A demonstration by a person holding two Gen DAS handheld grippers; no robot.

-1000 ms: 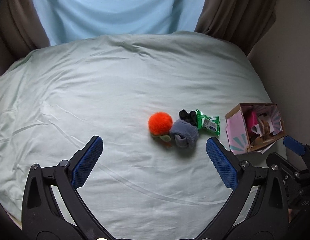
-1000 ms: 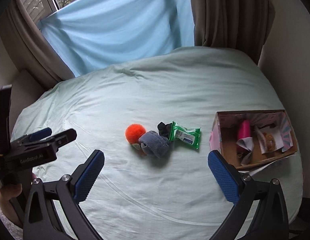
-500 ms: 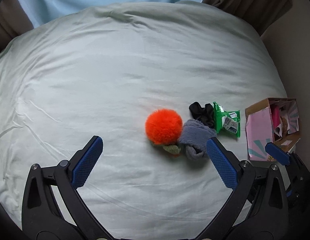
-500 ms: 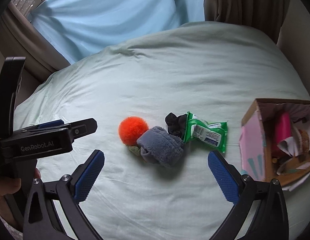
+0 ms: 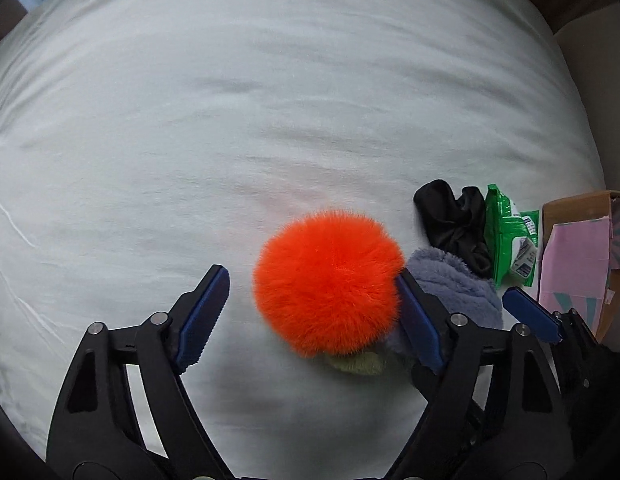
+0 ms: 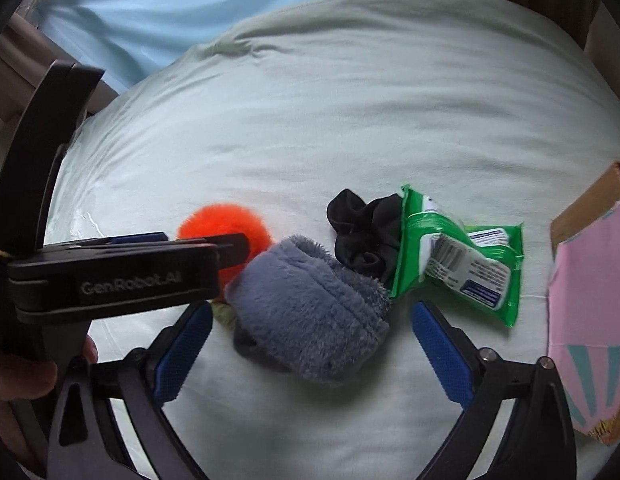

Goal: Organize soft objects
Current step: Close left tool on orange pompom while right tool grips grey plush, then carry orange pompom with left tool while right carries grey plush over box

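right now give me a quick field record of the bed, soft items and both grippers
surface: pale green bedsheet
left gripper: jaws closing around fluffy orange pompom, left pad still apart
right gripper: jaws closing around fuzzy grey-blue sock bundle, pads not touching
beside: black fabric scrunchie, green wipes packet
right edge: pink cardboard box

Two fisheye wrist views, each looking steeply down at a pale green bed from close above. The left view sits nearest an orange pompom; the right view sits over a grey fuzzy sock. Both share these and the cardboard box at the bed's right edge.
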